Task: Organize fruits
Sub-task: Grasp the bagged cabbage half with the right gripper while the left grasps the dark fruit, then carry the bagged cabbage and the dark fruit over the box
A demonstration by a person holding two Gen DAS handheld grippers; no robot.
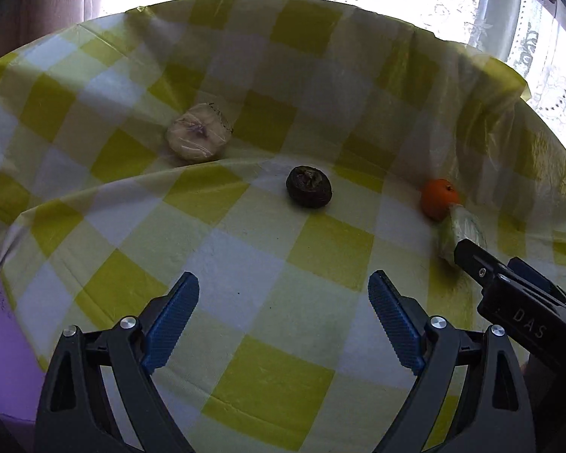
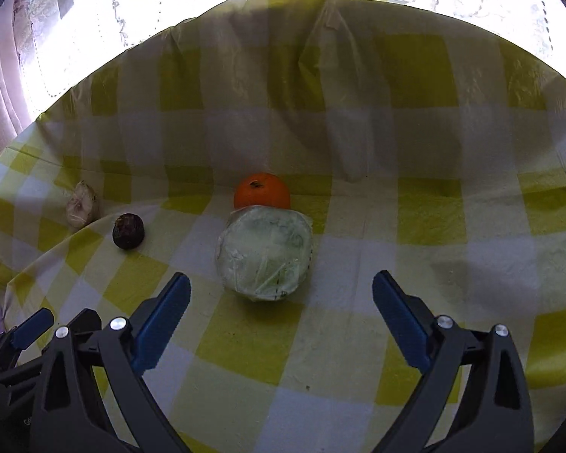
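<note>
Plastic-wrapped cabbage (image 2: 265, 251) touching orange (image 2: 262, 191) | left gripper (image 1: 283, 317) wide open, empty | right gripper (image 2: 281, 315) wide open, empty

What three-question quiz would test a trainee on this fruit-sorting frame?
1. True or false: the orange sits apart from the wrapped pale green item.
2. Which item lies nearest ahead of the left gripper? A) the dark round fruit B) the wrapped whitish item C) the orange
3. Fill in: the fingers of the right gripper are ____ and hold nothing.

Key:
1. False; in the right wrist view the two meet, the orange just behind the wrapped one.
2. A
3. open

All four items rest on the yellow checked cloth.
</note>
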